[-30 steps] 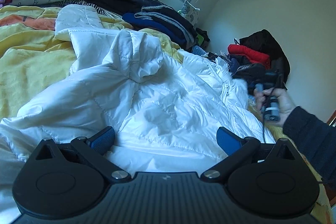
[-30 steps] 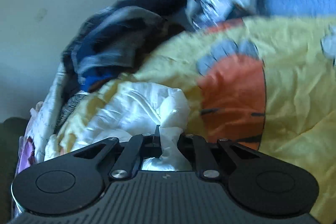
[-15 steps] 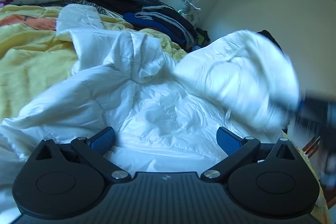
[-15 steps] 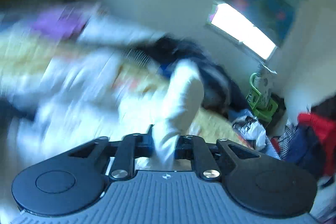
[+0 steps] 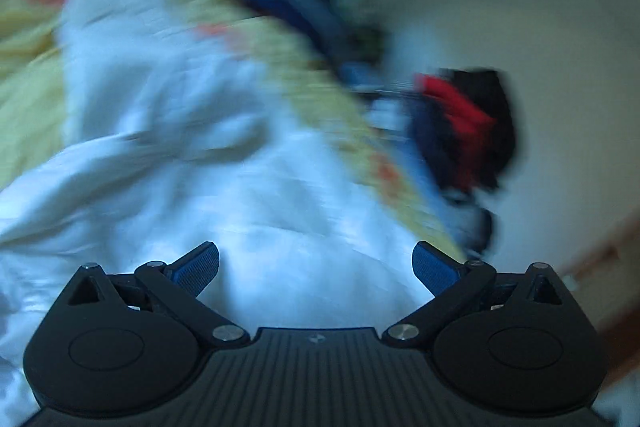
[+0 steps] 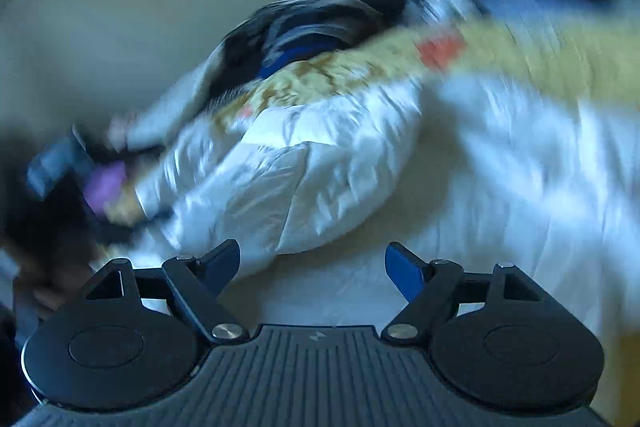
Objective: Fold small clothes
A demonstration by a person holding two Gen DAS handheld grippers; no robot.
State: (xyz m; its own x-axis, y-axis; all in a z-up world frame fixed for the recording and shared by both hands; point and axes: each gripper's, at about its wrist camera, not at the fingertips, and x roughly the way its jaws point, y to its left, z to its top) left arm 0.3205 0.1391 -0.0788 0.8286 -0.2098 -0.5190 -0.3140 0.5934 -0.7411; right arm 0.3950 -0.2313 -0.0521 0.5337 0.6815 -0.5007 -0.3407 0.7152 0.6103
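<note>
Now my right hand-held gripper (image 6: 312, 269) has just been opening, its jaws wide with nothing between them; the folded-over sleeve (image 6: 288, 187) lies free just ahead and a little left of it. My left hand-held gripper (image 5: 316, 269) is spread open too, empty, low over the white jacket (image 5: 248, 187), which stretches straight ahead of it on the yellow bed cover (image 5: 28, 99). The jacket's long axis seems to run away from the left gripper, though blur hides detail. I judge the left hand nearer the unfolded side.
</note>
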